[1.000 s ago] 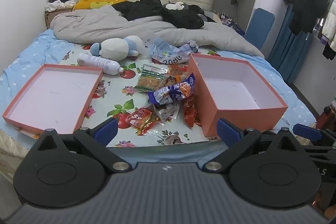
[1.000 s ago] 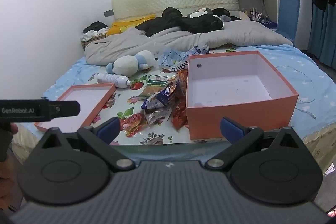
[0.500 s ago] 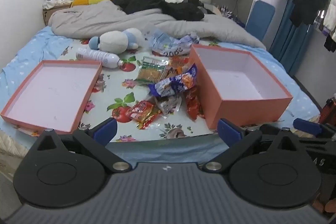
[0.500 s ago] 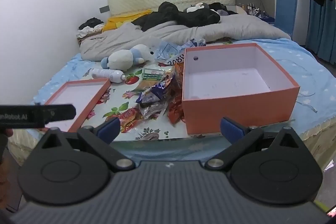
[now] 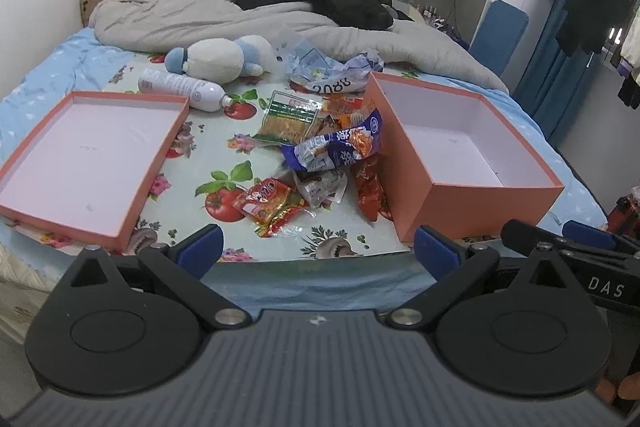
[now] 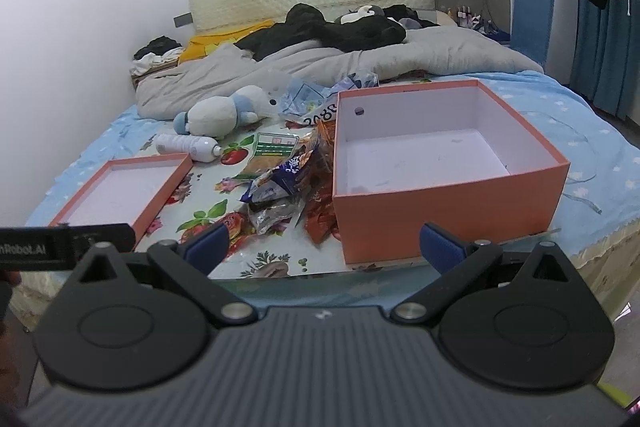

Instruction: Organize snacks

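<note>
Both my hand-held grippers are spread wide with nothing in them: the left hand-held gripper (image 5: 316,251) hangs at the near edge of the bed (image 5: 48,67), facing the snack pile, and the right hand-held gripper (image 6: 324,245) sits a bit further right, lined up on the front wall of the deep orange box (image 6: 448,211).

The snacks (image 5: 320,163) are all dumped in a heap on the floral mat (image 5: 208,163), squeezed right up against the box's left wall, a couple of red packets (image 5: 370,191) actually touching it. My guess is that's handy, since the box is open-topped and bare inside, so it's a short hop over the rim. The shallow lid (image 5: 88,155) lies face-up off to the left, well apart from the pile.

Room-wise: the nearest packet (image 5: 268,203) has open mat on its left and front, so I'd come in from there. The box wall blocks the right side. A white bottle (image 5: 180,87), a plush toy (image 5: 218,59) and a crumpled bag (image 5: 328,75) crowd the far side, so I'd stay out of there.
</note>
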Tool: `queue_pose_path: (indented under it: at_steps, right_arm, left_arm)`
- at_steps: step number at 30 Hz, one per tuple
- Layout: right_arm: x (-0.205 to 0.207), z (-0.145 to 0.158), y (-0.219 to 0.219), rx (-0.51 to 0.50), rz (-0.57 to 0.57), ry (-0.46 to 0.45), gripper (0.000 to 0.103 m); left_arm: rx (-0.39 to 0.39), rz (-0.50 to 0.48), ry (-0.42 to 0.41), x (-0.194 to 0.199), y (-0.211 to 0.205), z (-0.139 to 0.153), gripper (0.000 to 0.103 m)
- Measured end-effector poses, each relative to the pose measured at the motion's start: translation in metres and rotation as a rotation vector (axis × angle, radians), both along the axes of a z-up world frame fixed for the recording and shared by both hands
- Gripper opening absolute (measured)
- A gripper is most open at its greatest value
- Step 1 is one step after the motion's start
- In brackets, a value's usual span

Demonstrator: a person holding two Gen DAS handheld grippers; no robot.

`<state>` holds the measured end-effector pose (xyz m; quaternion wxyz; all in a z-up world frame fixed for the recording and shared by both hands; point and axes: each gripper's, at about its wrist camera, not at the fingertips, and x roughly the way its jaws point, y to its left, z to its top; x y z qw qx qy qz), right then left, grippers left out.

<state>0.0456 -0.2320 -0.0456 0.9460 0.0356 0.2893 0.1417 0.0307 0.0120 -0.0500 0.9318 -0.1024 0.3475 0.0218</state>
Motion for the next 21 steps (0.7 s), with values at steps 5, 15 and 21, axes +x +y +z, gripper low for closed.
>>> queue_pose_path:
  at_steps: [5,15,21]
  right_arm:
    - [0.0004,-0.0043,0.0019,-0.003,0.006,0.013,0.103]
    - [0.0001,-0.0075,0.0022,0.006,0.000,0.021,0.103]
    - [0.0002,-0.0065,0.0012,0.007,-0.003,0.013,0.103]
  left_arm:
    - [0.008,-0.020,0.026,0.0073,-0.0033,-0.0082,0.103]
    - [-0.003,-0.010,0.021,0.0062,-0.0005,-0.0118,0.103]
    - [-0.007,-0.010,0.017,0.0040,0.0022,-0.0119,0.103]
